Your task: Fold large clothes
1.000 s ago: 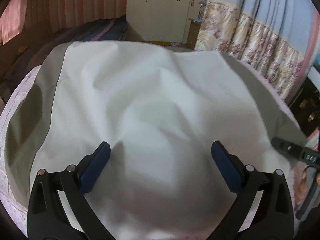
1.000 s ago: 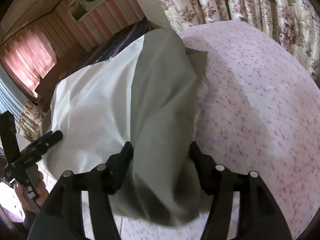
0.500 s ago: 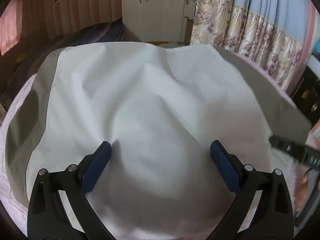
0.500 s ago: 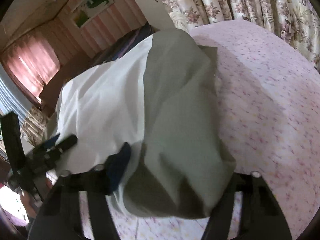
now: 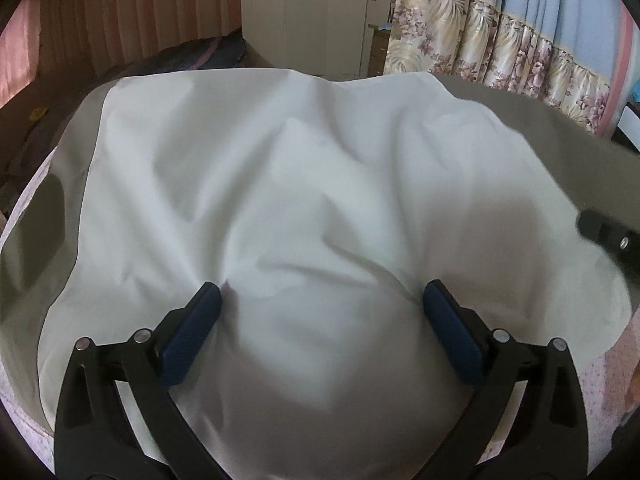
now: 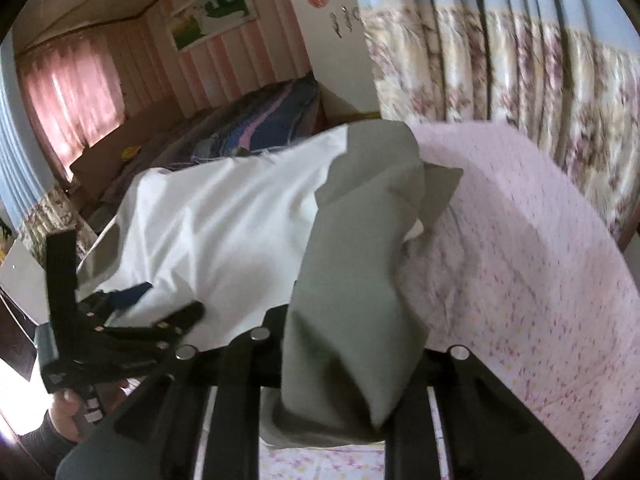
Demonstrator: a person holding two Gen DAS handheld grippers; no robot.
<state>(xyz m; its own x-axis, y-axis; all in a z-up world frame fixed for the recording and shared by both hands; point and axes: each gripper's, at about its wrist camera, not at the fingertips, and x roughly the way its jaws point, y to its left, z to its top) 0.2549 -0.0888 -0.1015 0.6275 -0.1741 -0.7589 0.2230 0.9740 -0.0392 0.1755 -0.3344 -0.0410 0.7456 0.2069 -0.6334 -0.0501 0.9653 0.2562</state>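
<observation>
A large garment, white in the middle with grey side panels point(image 5: 304, 184), lies spread on a pink flowered bedspread point(image 6: 540, 248). My left gripper point(image 5: 320, 312) is open, its blue pads point(image 5: 192, 328) resting on the white cloth near its front edge. My right gripper point(image 6: 340, 360) is shut on the grey side panel point(image 6: 352, 280) and holds it lifted and bunched above the bed; its fingertips are hidden under the cloth. The left gripper also shows in the right wrist view point(image 6: 116, 320), and the right one at the right edge of the left wrist view point(image 5: 608, 236).
Flowered curtains point(image 5: 500, 60) hang on the right. A white wardrobe point(image 5: 312, 12) stands at the back. Dark striped bedding point(image 6: 260, 124) lies beyond the garment. The bed's edge runs under my left gripper.
My right gripper has closed on the grey panel and lifted it, bunching the cloth. My left gripper has stayed open on the white cloth, moving slightly forward.
</observation>
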